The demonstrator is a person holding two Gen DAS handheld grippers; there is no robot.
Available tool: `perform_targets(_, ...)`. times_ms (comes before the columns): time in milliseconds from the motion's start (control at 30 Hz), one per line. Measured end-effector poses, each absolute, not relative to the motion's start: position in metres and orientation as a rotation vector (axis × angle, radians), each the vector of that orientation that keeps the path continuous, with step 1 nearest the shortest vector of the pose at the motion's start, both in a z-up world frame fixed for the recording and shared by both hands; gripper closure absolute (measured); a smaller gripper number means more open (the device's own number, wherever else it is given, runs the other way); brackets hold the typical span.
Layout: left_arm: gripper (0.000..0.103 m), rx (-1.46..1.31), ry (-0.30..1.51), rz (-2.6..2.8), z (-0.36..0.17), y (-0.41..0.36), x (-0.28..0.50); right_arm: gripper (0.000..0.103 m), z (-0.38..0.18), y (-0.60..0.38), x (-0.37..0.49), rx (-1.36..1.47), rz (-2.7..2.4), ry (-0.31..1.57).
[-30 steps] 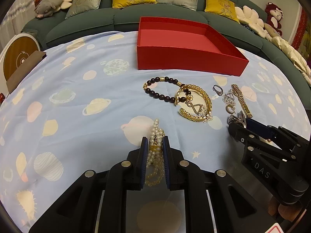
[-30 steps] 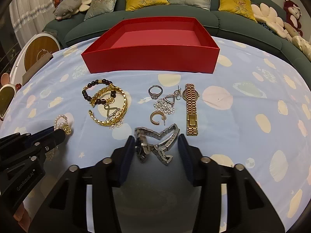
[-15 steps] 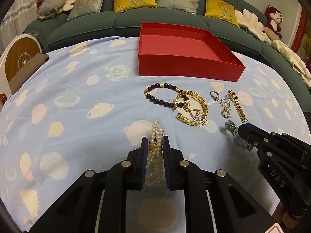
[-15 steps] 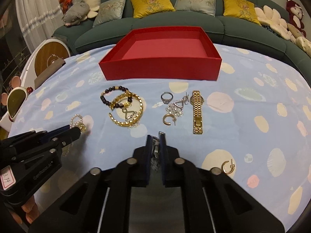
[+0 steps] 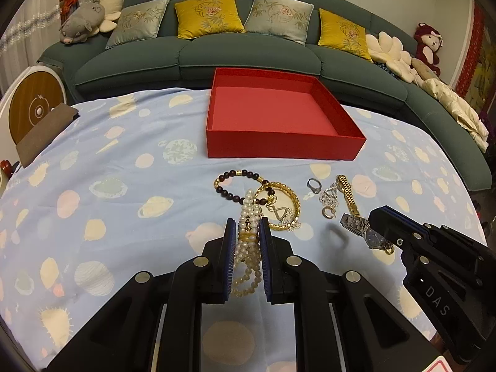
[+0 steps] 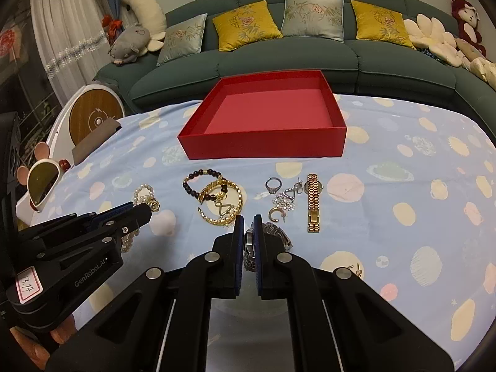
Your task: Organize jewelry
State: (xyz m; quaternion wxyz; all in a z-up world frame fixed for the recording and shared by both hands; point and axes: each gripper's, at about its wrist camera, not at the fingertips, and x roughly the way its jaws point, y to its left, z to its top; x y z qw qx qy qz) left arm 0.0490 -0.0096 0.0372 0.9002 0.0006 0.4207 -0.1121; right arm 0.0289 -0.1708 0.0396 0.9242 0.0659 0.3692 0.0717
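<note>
While the dark green sofa (image 6: 279, 59) is filling the back of both views, we are looking across a counter draped in a pale blue planet-print cloth (image 5: 108, 192). An open red box (image 5: 279, 117) is sitting on the cloth near the sofa, with nothing visible inside it. Nearer to us, loose jewelry is lying on the cloth: a dark bead bracelet (image 6: 198, 179) overlapping a gold chain bracelet (image 6: 221, 204), then a silver ring (image 6: 273, 184), a sparkly silver earring cluster (image 6: 286, 200), a gold hoop earring (image 6: 274, 214) and a gold watch band (image 6: 313, 201) lying straight. We are holding the left gripper (image 5: 246, 232) with its jaws closed on a pearl bracelet (image 5: 248, 238), its strands dangling between them above the cloth. We are holding the right gripper (image 6: 248, 232) with its jaws pinched on a silver wristwatch (image 5: 362, 231), just beside the hoop earring.
</note>
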Motion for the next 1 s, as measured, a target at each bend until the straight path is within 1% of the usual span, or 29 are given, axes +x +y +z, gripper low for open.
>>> perform_targets(267,0.09,-0.004,0.816,-0.27,0.081,-0.022,0.07,0.098,0.083,-0.177,0.048,0.144,0.168,0.707)
perform_targets(467,0.09,0.067,0.741,-0.251,0.107,-0.039,0.125,0.098,0.116,-0.187,0.107,0.12,0.154,0.663)
perform_targets(600,0.09,0.052,0.769,-0.231,0.1,-0.048,0.184,0.098,0.113,-0.202,0.166,0.138,0.123,0.677)
perform_targets(700,0.092,0.128,0.732,-0.174,0.094,-0.062,0.22,0.098,0.106,-0.215,0.208,0.168,0.104,0.68)
perform_targets(1000,0.093,0.201,0.749,-0.13,0.061,-0.089,0.305,0.098,0.067,-0.226,0.305,0.194,0.062,0.734)
